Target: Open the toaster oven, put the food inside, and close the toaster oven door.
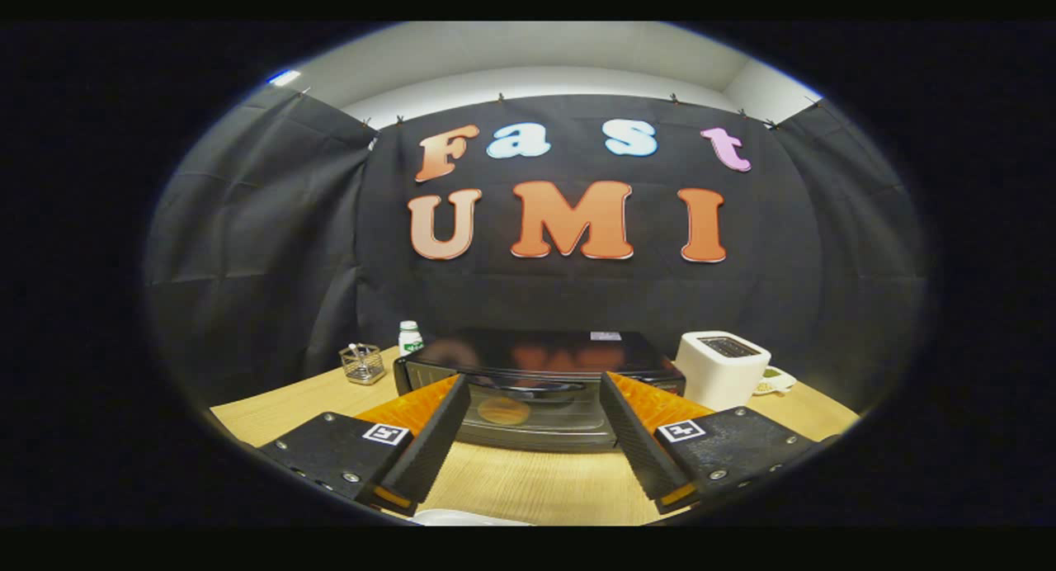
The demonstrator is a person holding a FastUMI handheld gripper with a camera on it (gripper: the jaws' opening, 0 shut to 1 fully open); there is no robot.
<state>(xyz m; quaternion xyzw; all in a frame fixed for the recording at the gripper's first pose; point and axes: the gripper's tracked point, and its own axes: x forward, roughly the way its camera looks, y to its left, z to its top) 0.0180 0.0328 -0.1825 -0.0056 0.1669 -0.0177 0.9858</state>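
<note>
A: Gripper (535, 389) status? Fingers spread wide, nothing between them, touching nothing.

B: Confirmed, released. Target: black boxy toaster oven with glass door (540, 389), sitting toward the far edge of the light wood tabletop (528, 480), straight ahead of the fingers and apart from them. Door looks closed; its dark bar handle (532, 383) runs side to side across the top of the door, level with the fingertips and in line with the gap.

A: So the handle's long axis lies across the approach line. Judgement: go straight forward, then bring the fingers over the bar from above and pull down and back.

B: Agreed. White slot toaster (722, 366) stands just right of the oven, small wire basket (362, 363) and white bottle (409, 337) to its left; none on the path. Food: a round tan shape shows in the door glass, cannot tell what it is.
</note>
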